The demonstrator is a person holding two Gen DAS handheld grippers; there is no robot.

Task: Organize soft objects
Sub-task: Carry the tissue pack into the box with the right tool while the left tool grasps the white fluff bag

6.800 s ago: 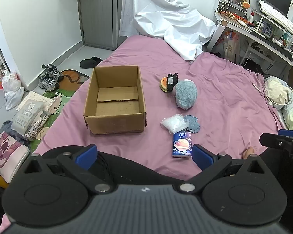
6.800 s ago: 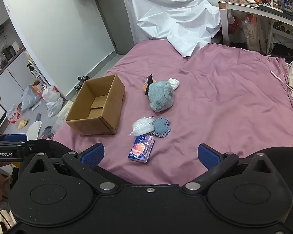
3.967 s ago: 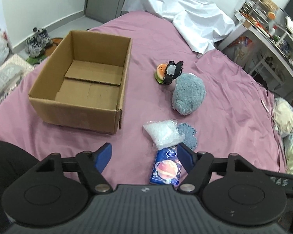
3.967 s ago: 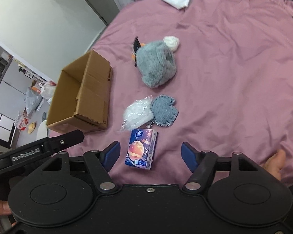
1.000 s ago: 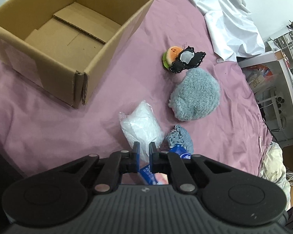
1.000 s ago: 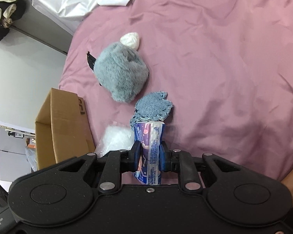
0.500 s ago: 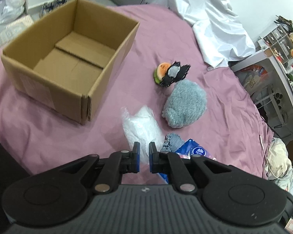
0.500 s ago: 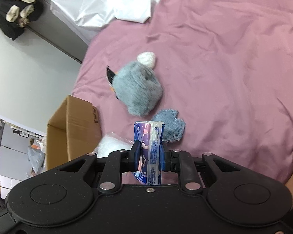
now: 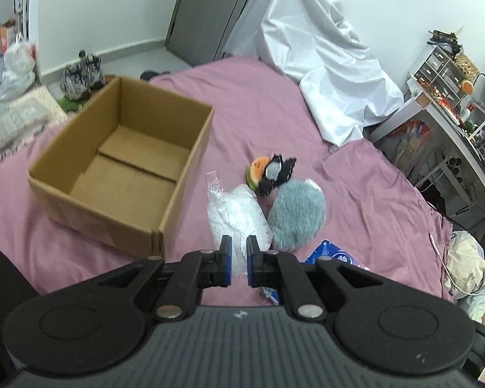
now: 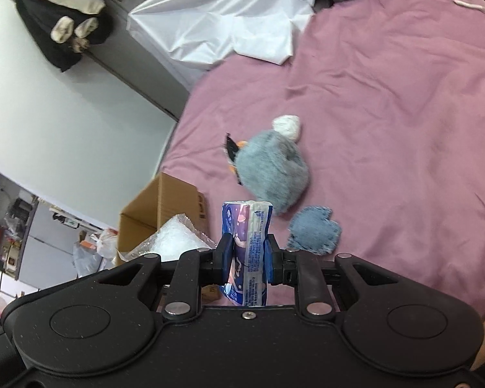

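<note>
Two grippers each carry something above the pink bed (image 10: 404,103). The left gripper (image 9: 236,260) has its jaws clenched on the near end of a clear plastic bag of white filling (image 9: 234,216), lifted just right of the open cardboard box (image 9: 123,174). The right gripper (image 10: 245,252) has its jaws grasping a blue tissue pack (image 10: 246,236), held upright. Beyond it a small denim pouch (image 10: 313,229) lies on the bed, near the grey plush toy (image 10: 271,168). Farther back is a white sheet (image 10: 229,16).
</note>
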